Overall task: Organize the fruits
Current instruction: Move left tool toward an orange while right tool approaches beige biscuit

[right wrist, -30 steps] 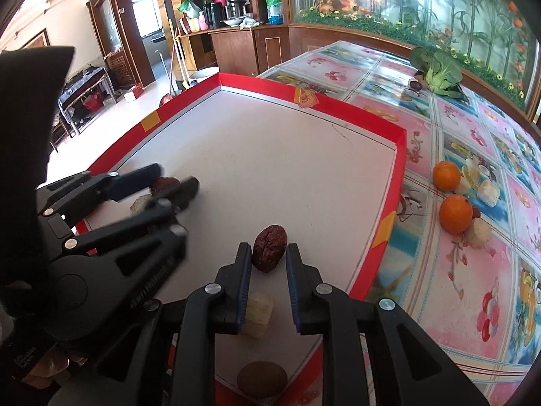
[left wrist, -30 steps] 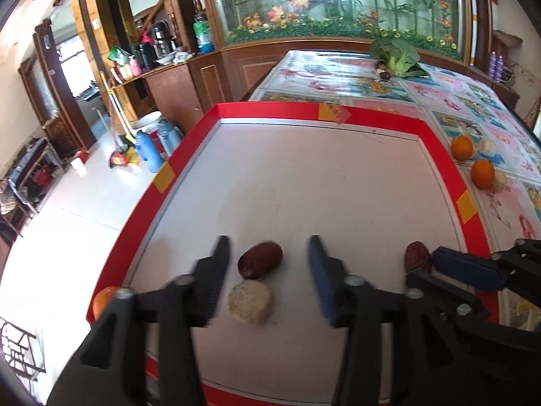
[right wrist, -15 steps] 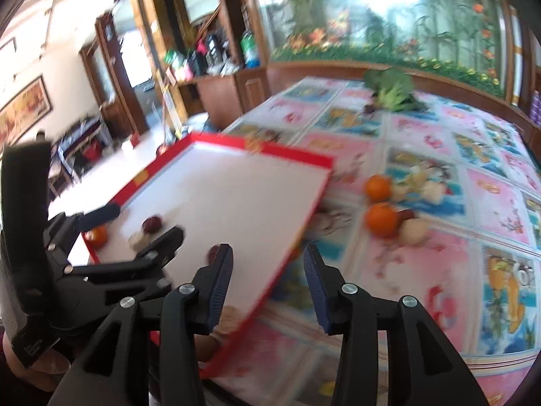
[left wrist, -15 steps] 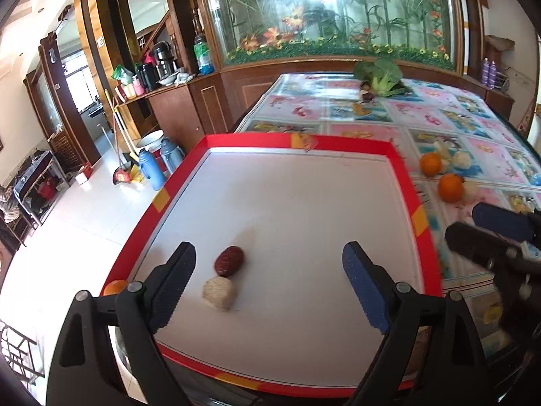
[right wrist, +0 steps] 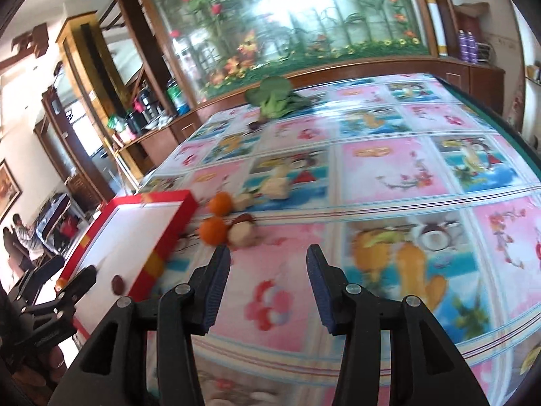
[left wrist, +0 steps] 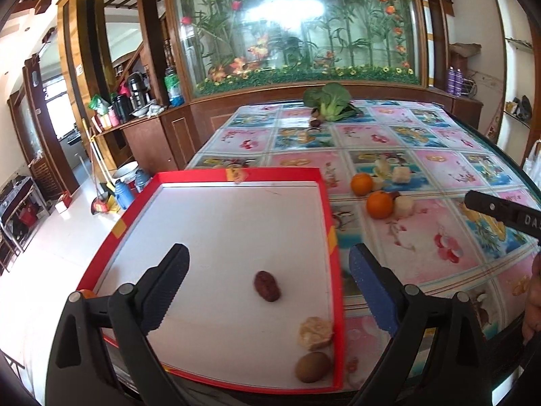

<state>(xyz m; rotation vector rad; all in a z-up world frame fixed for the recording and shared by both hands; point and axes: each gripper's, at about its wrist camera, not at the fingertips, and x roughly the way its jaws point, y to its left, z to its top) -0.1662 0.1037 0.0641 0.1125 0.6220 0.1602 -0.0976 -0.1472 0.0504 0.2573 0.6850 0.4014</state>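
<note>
The red-rimmed white tray [left wrist: 333, 237] is the landmark. Inside it lie a wrinkled dark-red date [left wrist: 267, 286] near the middle, and, against the near right rim, a pale beige lumpy fruit [left wrist: 315, 333] with a brown oval kiwi [left wrist: 312, 367] just beside it. A bit of orange fruit [left wrist: 84, 293] peeks out at the tray's near left corner.

Outside the tray, to its right on the cartoon-patterned counter [right wrist: 389, 169], sit two round orange tangerines [left wrist: 379, 204] touching some pale chunks [left wrist: 404, 205].

The left gripper [left wrist: 267, 287] hovers over the tray, jaws spread wide and empty. The right gripper [right wrist: 268, 286] hangs over the counter, near the tangerines, jaws also apart and holding nothing.

A tangerine is probably light, firm but squashable, with slightly grippy peel; being round it may roll, so take it across its widest middle with gentle pressure.
</note>
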